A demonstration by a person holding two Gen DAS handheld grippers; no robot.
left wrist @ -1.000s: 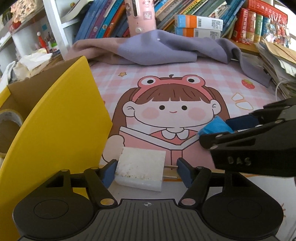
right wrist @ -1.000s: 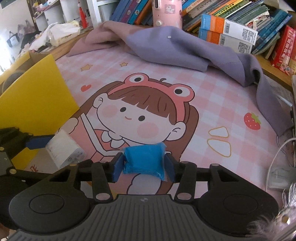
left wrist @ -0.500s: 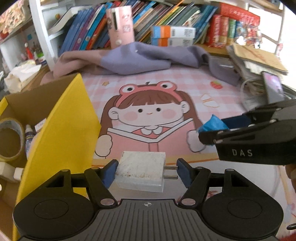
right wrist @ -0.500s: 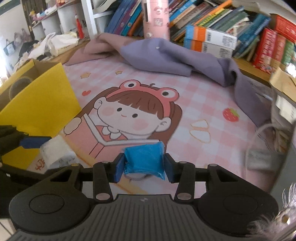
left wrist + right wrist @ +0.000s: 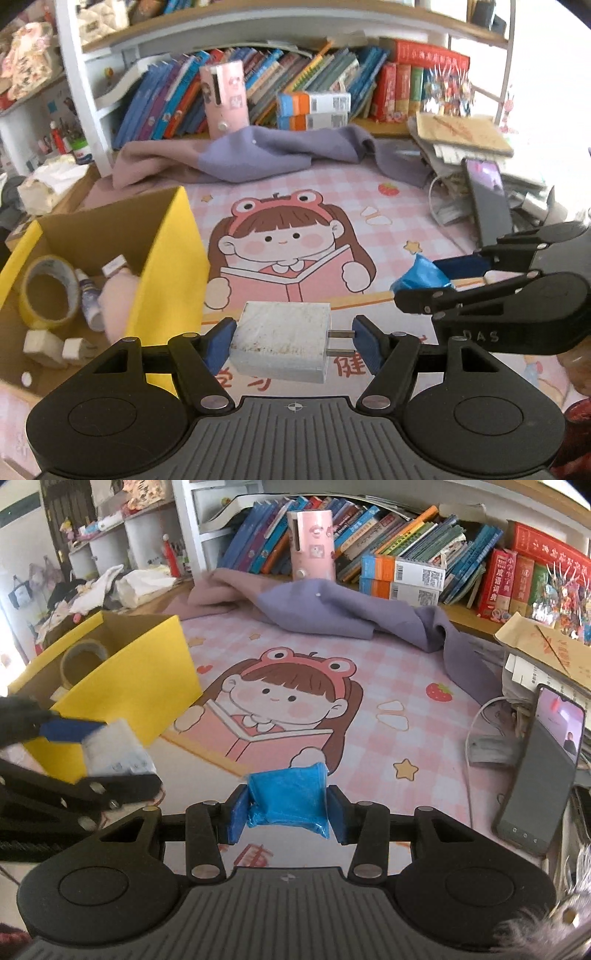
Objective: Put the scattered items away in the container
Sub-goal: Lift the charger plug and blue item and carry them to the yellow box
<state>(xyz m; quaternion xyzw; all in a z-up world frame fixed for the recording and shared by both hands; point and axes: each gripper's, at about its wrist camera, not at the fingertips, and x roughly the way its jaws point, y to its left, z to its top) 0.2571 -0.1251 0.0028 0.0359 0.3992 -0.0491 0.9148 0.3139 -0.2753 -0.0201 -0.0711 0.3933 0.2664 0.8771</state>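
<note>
My left gripper [image 5: 293, 345] is shut on a white plug charger [image 5: 281, 345], its prongs against the right pad, held above the pink cartoon mat [image 5: 332, 206]. My right gripper [image 5: 287, 814] is shut on a crumpled blue packet [image 5: 290, 799]; that packet [image 5: 421, 277] also shows at the right of the left wrist view. The yellow cardboard box [image 5: 170, 266] stands open at the left, holding a tape roll [image 5: 48, 295], a small bottle [image 5: 88, 301] and other small items. In the right wrist view the box [image 5: 140, 686] is at left, with the charger [image 5: 114, 751] in front of it.
A purple-grey cloth [image 5: 266, 155] lies bunched at the back of the mat below a bookshelf [image 5: 295, 85]. A phone [image 5: 543, 764] leans upright at the right by a white cable [image 5: 476, 731] and stacked papers [image 5: 461, 136]. A pink box [image 5: 313, 544] stands among the books.
Both grippers have risen and pulled back with their loads, so the mat looks smaller. The yellow box's inside, with the tape roll and bottle, has come into view at left.
</note>
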